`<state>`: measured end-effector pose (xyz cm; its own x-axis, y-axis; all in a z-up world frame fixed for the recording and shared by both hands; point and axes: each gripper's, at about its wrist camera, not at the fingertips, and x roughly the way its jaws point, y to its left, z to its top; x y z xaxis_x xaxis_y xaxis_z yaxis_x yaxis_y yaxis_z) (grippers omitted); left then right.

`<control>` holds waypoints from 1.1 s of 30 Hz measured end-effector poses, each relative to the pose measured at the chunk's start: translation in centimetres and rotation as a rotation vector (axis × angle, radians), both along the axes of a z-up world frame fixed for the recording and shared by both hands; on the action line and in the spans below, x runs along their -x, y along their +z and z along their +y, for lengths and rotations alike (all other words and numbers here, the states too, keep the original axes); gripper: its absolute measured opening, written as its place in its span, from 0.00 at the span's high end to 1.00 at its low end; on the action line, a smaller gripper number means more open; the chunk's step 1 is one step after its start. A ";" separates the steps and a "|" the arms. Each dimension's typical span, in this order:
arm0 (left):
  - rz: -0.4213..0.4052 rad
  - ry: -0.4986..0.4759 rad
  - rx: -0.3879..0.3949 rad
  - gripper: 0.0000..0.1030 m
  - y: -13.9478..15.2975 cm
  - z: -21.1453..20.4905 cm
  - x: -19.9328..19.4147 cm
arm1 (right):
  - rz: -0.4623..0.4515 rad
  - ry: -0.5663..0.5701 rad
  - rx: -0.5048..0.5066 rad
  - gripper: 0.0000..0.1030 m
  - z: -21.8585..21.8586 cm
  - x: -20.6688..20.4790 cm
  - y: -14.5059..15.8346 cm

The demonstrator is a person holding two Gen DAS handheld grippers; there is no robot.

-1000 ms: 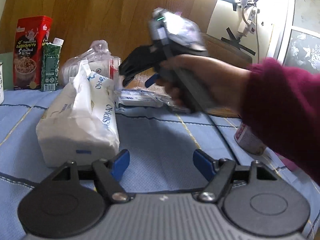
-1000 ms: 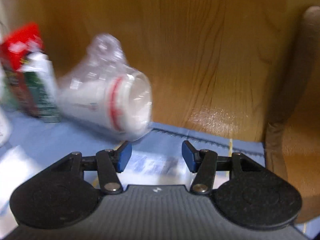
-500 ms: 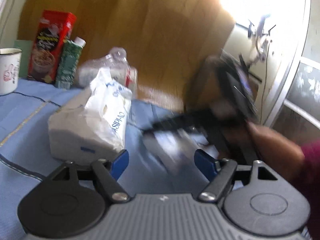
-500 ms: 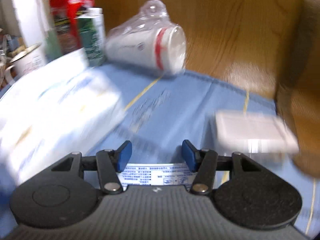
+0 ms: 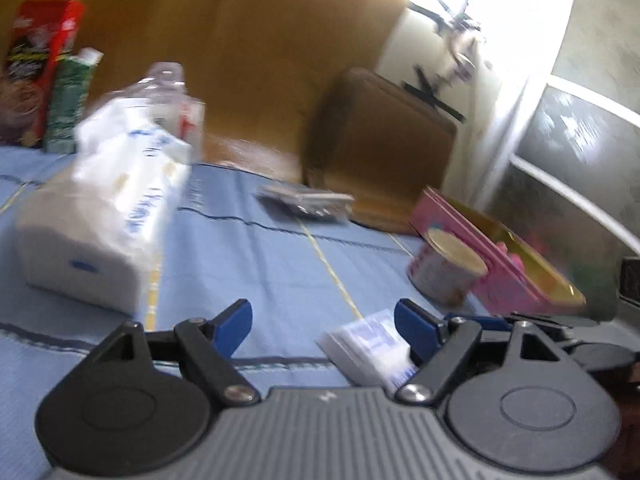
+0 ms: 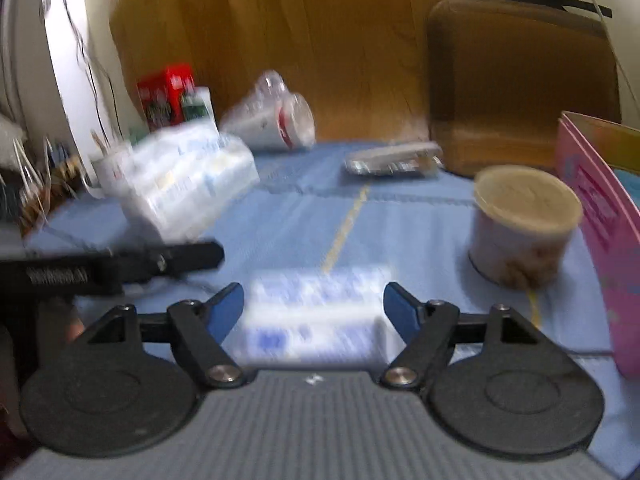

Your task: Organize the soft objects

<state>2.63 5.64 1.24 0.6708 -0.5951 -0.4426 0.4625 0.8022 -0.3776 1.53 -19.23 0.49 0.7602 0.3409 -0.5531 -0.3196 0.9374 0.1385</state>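
A small white-and-blue tissue pack (image 6: 316, 312) lies on the blue cloth between the fingers of my right gripper (image 6: 314, 308), which is open around it; it also shows in the left wrist view (image 5: 368, 346). A large white soft pack (image 5: 104, 216) stands at the left, also in the right wrist view (image 6: 188, 182). A flat wrapped pack (image 5: 308, 202) lies at the back by the brown box (image 6: 394, 160). My left gripper (image 5: 324, 320) is open and empty over the cloth.
A bagged white cup (image 6: 272, 122) lies at the back. A red box (image 5: 36, 64) and green carton (image 5: 70, 100) stand far left. A tan-lidded tub (image 6: 524, 220) and a pink box (image 6: 600, 232) sit at the right. A brown box (image 6: 520, 84) stands behind.
Both views are blurred by motion. My right gripper has pulled back from the bagged cup, widened, and now straddles the small tissue pack. My left gripper has swung right.
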 end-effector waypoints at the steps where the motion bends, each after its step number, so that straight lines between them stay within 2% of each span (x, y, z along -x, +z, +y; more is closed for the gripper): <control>1: -0.009 -0.011 -0.010 0.22 0.0 -0.3 0.3 | -0.002 -0.016 0.031 0.23 0.0 0.1 -0.4; 4: 0.018 -0.028 0.006 0.24 -0.2 -0.7 0.6 | -0.035 -0.022 -0.003 0.22 -0.6 1.1 -1.4; 8: 0.186 -0.028 0.143 0.30 -1.6 -0.8 -0.2 | -0.053 0.006 0.005 0.24 -0.1 2.5 -1.4; 9: 0.182 -0.015 0.159 0.32 -1.7 -0.8 -0.1 | -0.050 0.019 -0.001 0.24 0.0 2.7 -1.3; 12: 0.170 0.017 0.143 0.39 -1.8 -0.8 0.0 | -0.078 0.048 0.045 0.25 0.3 4.3 -1.5; 16: 0.130 0.063 0.116 0.39 -1.6 -0.8 0.3 | -0.096 0.024 0.024 0.25 -0.8 4.8 -1.5; 19: 0.105 0.078 0.069 0.39 -1.3 -1.4 0.3 | -0.098 0.003 0.074 0.24 -0.9 4.5 -1.7; 21: 0.092 0.063 0.041 0.45 -1.1 -1.8 0.4 | -0.094 0.018 0.105 0.23 -0.6 4.3 -1.9; 23: 0.089 0.044 0.033 0.45 -1.1 -2.0 0.4 | -0.108 0.031 0.118 0.23 -0.5 4.4 -1.7; 26: 0.115 0.046 0.056 0.45 -1.3 -1.7 0.0 | -0.151 0.047 0.101 0.23 -0.8 4.8 -1.3; 29: 0.124 0.034 0.075 0.45 -1.4 -1.4 0.0 | -0.156 0.027 0.122 0.23 -1.4 4.6 -1.2; 33: 0.137 -0.014 0.054 0.43 -1.3 -2.2 -0.2 | -0.078 0.083 0.137 0.21 -1.5 3.5 -1.8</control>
